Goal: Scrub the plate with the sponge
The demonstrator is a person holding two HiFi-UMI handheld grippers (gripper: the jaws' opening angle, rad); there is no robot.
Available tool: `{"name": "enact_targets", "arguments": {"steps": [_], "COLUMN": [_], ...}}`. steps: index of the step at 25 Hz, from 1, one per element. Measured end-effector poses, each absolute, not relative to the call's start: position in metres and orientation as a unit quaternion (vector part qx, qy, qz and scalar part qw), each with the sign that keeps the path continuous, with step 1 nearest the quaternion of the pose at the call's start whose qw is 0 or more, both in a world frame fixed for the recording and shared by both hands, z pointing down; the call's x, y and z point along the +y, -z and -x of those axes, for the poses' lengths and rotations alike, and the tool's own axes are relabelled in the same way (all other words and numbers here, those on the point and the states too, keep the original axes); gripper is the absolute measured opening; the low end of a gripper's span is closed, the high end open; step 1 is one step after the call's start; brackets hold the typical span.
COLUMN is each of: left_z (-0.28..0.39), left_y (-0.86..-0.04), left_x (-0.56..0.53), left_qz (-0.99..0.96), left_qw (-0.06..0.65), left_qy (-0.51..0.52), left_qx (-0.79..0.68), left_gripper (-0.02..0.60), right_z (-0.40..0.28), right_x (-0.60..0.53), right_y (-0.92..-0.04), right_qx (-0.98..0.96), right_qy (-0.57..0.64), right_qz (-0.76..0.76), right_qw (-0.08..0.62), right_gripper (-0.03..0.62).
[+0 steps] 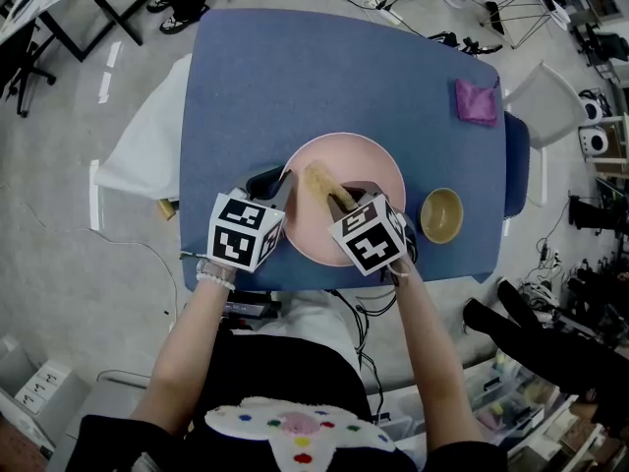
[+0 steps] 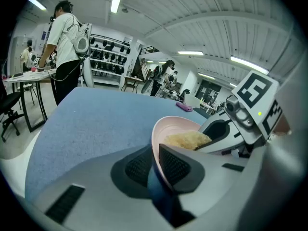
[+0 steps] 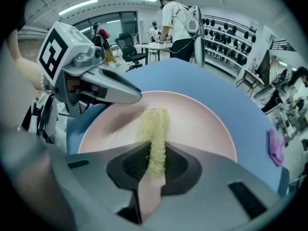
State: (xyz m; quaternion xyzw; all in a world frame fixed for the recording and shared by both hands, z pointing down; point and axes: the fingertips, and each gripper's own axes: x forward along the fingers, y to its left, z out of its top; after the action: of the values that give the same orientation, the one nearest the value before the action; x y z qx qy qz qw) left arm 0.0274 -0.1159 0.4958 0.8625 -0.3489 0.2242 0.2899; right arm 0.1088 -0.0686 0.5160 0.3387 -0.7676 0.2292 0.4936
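A pale pink plate (image 1: 369, 165) lies on the blue table near its front edge. My left gripper (image 1: 281, 193) is shut on the plate's left rim (image 2: 155, 148), one pad inside and one outside. A thin yellow sponge (image 3: 153, 129) stands on edge on the plate's inner surface. My right gripper (image 3: 152, 163) is shut on the near end of that sponge. In the head view the sponge (image 1: 320, 181) runs from the right gripper (image 1: 346, 203) toward the plate's left side. The left gripper view shows the sponge (image 2: 187, 139) inside the plate beside the right gripper's jaws.
A small yellow-brown bowl (image 1: 441, 214) sits right of the plate. A purple cloth (image 1: 477, 101) lies at the table's far right. White chairs stand at the table's left (image 1: 138, 146) and right (image 1: 550, 96). People stand at benches in the background.
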Motion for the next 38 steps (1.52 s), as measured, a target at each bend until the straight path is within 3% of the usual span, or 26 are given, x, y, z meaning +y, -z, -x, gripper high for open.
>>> {"name": "enact_targets", "arguments": {"steps": [17,31,38], "left_z": [-0.026,-0.024,-0.022], "left_y": [-0.496,-0.497,-0.498], "left_x": [-0.115,-0.115,-0.116], "left_qz": [-0.861,-0.861,-0.86], "left_qw": [0.293,0.294,0.298], "left_qy": [-0.224,-0.223,-0.223], "left_qx": [-0.35,-0.351,-0.348], "left_gripper": [0.051,0.051,0.051], "right_z": [-0.16,-0.211,-0.207], "right_x": [-0.121,-0.102,-0.086], "right_y": [-0.514,-0.518,-0.518], "right_qx": [-0.719,-0.641,-0.644], "right_qy": [-0.195,-0.131,-0.131], "right_qz": [-0.427,-0.449,-0.441], "right_qw": [0.512,0.608,0.611], "right_gripper": [0.058,0.057,0.054]}}
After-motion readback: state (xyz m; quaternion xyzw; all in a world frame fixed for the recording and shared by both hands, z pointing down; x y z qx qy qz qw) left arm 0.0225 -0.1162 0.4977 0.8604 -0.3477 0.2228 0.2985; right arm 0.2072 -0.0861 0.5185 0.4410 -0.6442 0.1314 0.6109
